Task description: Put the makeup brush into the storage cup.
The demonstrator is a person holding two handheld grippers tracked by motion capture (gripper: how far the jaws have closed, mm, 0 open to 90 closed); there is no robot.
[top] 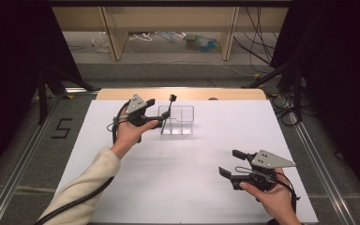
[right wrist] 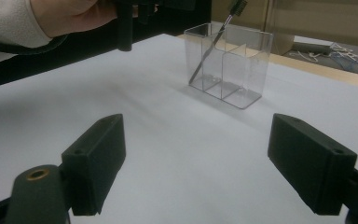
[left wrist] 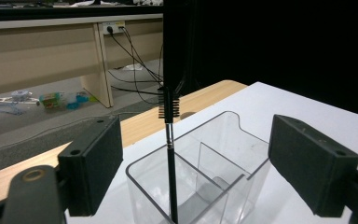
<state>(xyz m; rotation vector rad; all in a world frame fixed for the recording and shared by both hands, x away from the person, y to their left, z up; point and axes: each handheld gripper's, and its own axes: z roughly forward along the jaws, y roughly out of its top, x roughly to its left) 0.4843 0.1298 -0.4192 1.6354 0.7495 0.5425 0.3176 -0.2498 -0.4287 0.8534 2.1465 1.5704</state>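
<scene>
My left gripper (top: 157, 118) hangs just beside the clear holder (top: 176, 120) at the far middle of the white table (top: 183, 159). Its jaws stand wide, with nothing pressed between them. The brush (top: 167, 114) already stands in the holder's left compartment, handle down and bristles up, leaning toward my left hand (top: 130, 131). My right gripper (top: 228, 163) waits well apart near the front right edge, jaws wide too and holding nothing.

The risk sits on my left side. The brush leans on the rim rather than standing straight, and my jaws flank it closely. If I pull back at a slant, a pad could catch the handle and tip the brush out, or drag the light holder across the table. The holder looks thin-walled, so I judge that even a small knock could shift it. A straight retreat, jaws kept wide, seems safest.

The left gripper view puts the brush (left wrist: 170, 154) dead centre between my pads (left wrist: 91, 163), and shows the bristle head well above the holder (left wrist: 205, 182) and the dividers inside it. It cannot tell me how far the handle tilts. The right gripper view gives that: there the brush (right wrist: 214, 39) slants across its compartment, foot at the near bottom corner of the holder (right wrist: 242, 60). The high view shows how far apart my two hands are.
</scene>
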